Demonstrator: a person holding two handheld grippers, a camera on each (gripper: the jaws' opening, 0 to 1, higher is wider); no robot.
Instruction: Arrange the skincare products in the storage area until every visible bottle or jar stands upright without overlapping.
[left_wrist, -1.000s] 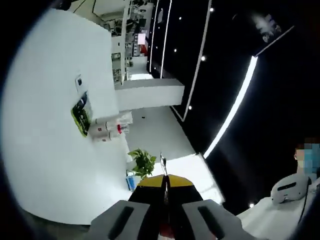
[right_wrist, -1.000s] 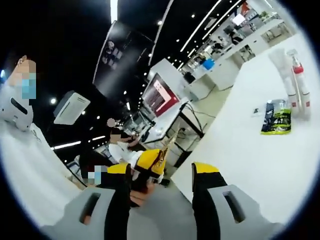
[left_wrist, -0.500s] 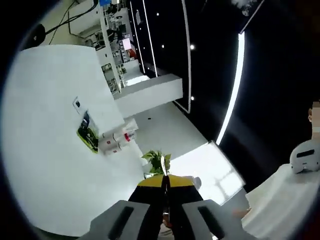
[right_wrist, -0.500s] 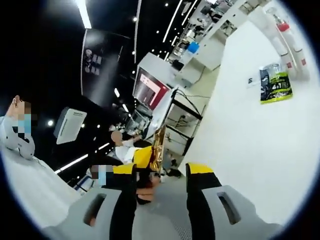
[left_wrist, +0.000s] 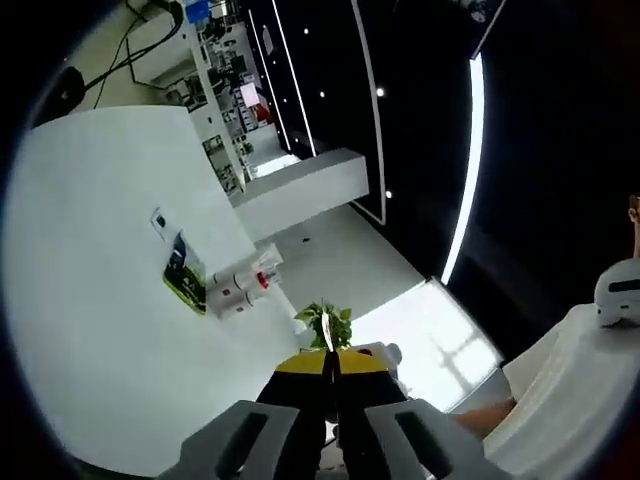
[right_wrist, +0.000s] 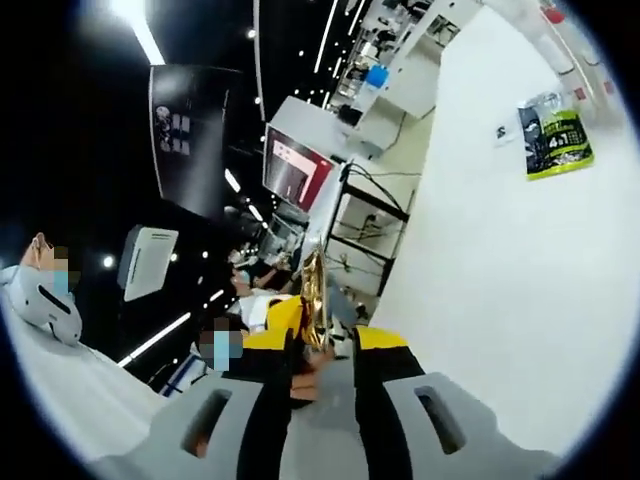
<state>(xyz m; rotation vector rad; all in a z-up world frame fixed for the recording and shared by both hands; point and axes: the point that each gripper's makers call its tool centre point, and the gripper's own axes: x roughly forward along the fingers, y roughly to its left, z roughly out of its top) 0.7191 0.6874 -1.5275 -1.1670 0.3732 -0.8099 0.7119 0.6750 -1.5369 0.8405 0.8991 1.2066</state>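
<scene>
Two tongs | left (left_wrist: 329, 372) pressed together | right (right_wrist: 322, 345) perhaps pinching gold packet (right_wrist: 313, 300)

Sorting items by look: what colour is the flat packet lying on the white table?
Lime green and black, with white print; the packet shows best in the right gripper view.

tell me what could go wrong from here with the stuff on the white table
The white bottles lie close to the table edge, beside the green packet; a careless nudge might roll them off. Both grippers look away from the table, the left gripper with jaws together, so any approach starts badly aimed.
</scene>
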